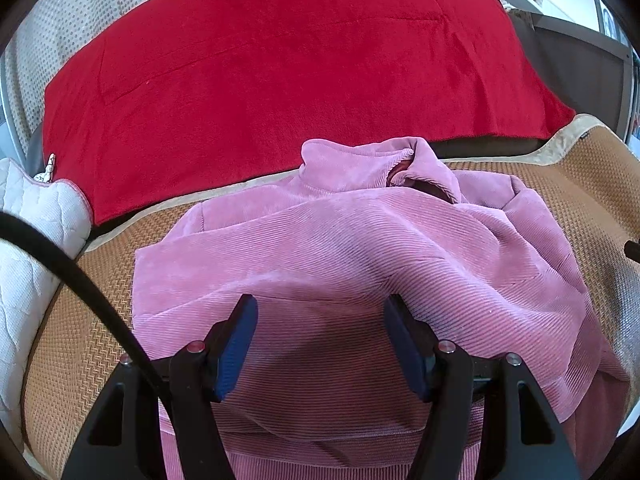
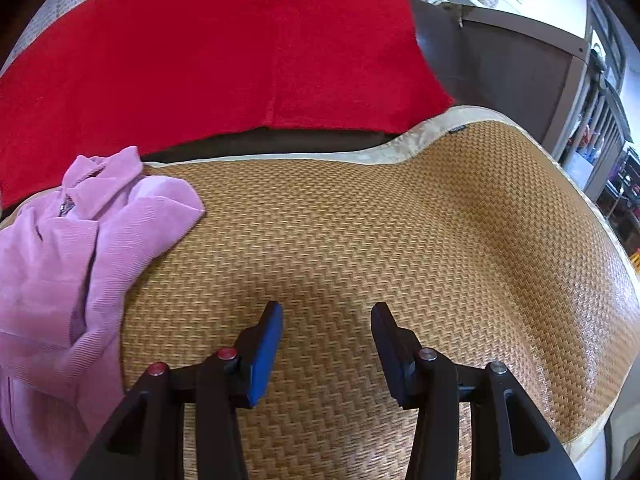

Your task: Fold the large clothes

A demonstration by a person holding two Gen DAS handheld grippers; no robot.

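A pink corduroy jacket [image 1: 340, 248] lies partly folded on a woven straw mat [image 1: 80, 344], collar at the far side. My left gripper [image 1: 320, 304] is open and empty, hovering just above the jacket's near part. In the right wrist view the jacket [image 2: 60, 264] lies at the left, its collar and zip showing. My right gripper [image 2: 326, 310] is open and empty over bare mat [image 2: 400, 220], to the right of the jacket and apart from it.
A red blanket [image 1: 280, 64] covers the surface behind the mat. A white quilted pillow [image 1: 28, 256] lies at the left. A black cable [image 1: 72, 272] crosses the left wrist view. A dark bed frame [image 2: 500, 64] and shelves stand at the right.
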